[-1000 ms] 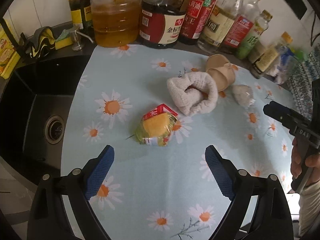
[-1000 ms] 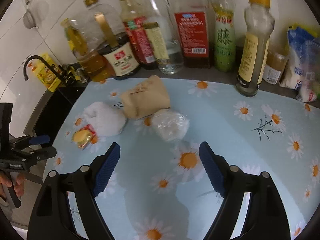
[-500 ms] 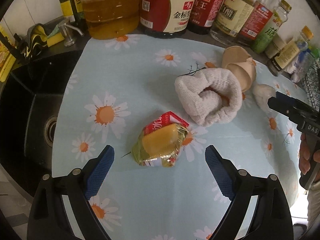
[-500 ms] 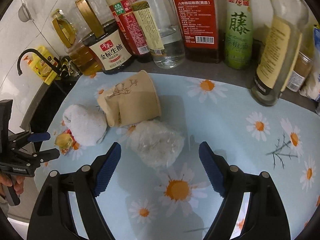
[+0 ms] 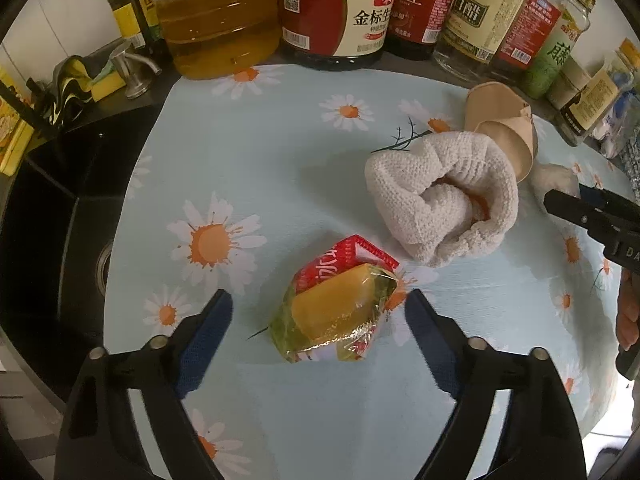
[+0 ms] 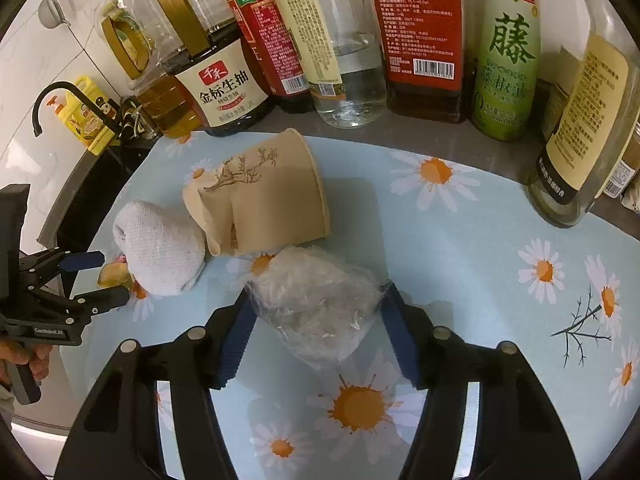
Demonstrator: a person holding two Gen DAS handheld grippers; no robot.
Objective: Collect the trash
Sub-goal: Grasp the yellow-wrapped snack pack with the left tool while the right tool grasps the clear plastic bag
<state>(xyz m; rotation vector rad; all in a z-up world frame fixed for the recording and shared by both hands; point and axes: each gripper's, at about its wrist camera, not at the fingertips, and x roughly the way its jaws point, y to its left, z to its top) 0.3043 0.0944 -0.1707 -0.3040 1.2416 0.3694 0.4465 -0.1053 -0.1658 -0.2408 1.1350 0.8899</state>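
A crumpled red and yellow snack wrapper [image 5: 336, 308] lies on the daisy tablecloth [image 5: 256, 168]. My left gripper [image 5: 319, 312] is open with the wrapper between its fingers, not touching. A crumpled clear plastic bag [image 6: 316, 304] lies between the blue pads of my right gripper [image 6: 316, 312], which is open around it; the pads stand at its sides. A crushed tan paper cup [image 6: 260, 196] lies on its side behind it. A bunched white cloth [image 5: 444, 196] lies beside the cup, and shows in the right wrist view [image 6: 158, 248].
Several oil and sauce bottles [image 5: 332, 8] line the back wall, also in the right wrist view [image 6: 420, 32]. A black sink [image 5: 48, 216] drops off left of the cloth. A soap pump [image 5: 132, 68] and sponges stand at the sink's back corner.
Both grippers have moved forward and down. The wrapper now sits between the left fingers and the plastic bag between the right fingers. The right jaws have narrowed around the bag.
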